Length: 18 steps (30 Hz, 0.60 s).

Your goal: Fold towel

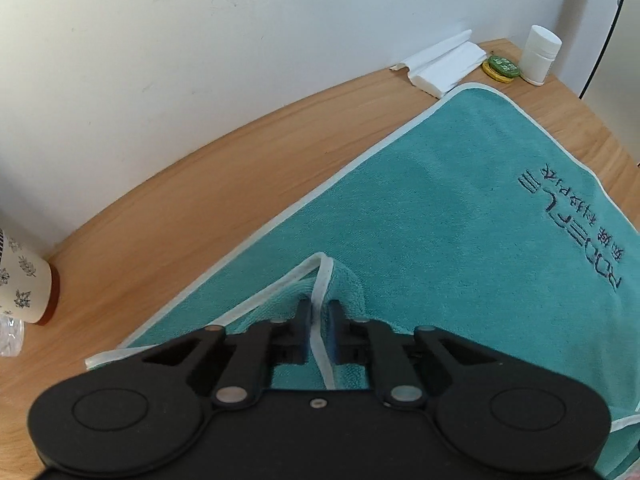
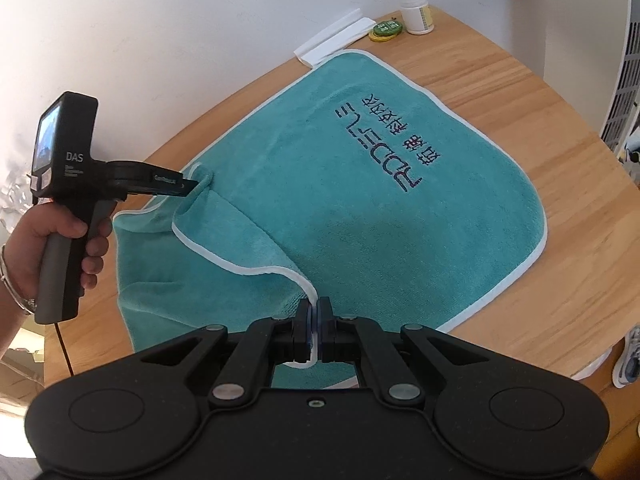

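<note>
Both pairs of fingers (image 2: 315, 312) pinch the towel's (image 2: 360, 208) near hem — left gripper (image 2: 191, 186) farther in, far edge lying ahead on the desk (image 2: 540, 288).

Towel (image 2: 360, 208): teal terry cloth, fuzzy matt pile, smooth white fabric trim, dark stitched lettering. Desk (image 1: 200, 208): light wood, visible grain, satin finish. Left claw (image 1: 320, 308) & right claw (image 2: 316, 312): matt black plastic w/ shiny metal pivot pins. Wall (image 1: 200, 40): white paint, matt, slightly scuffed. Bottle (image 1: 539, 55): white plastic, semi-matt. Tissue (image 1: 444, 62): soft white paper. Tin (image 1: 502, 67): glossy green/yellow. Cup (image 1: 28, 284): looks like printed paper, matt.
</note>
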### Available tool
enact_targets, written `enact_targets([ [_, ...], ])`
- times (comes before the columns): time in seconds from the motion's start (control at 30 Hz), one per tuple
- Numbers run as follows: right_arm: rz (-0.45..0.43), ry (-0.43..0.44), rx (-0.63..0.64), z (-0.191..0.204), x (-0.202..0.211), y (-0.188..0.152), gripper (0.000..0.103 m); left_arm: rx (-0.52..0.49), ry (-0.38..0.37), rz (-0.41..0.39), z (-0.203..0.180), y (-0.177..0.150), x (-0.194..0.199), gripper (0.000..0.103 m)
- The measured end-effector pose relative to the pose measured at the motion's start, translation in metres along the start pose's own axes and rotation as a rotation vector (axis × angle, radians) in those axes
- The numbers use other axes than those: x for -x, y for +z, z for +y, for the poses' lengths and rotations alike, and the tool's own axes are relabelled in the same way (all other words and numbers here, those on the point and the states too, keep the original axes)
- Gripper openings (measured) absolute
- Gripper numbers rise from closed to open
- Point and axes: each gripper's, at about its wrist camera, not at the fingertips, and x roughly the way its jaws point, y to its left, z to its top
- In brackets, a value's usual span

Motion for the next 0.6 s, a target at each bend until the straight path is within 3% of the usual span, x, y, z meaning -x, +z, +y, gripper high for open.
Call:
enact_targets([
  [0.3, -0.042, -0.008, -0.002, 0.000, 0.013, 0.001, 0.001, 0.061, -0.068, -0.064, 0.019, 0.008, 0.029, 0.005],
  [0.6, -0.138, -0.052, -0.016, -0.006, 0.041, 0.016, 0.001, 0.042, -0.115, -0.188, 0.003, 0.036, 0.060, 0.005],
])
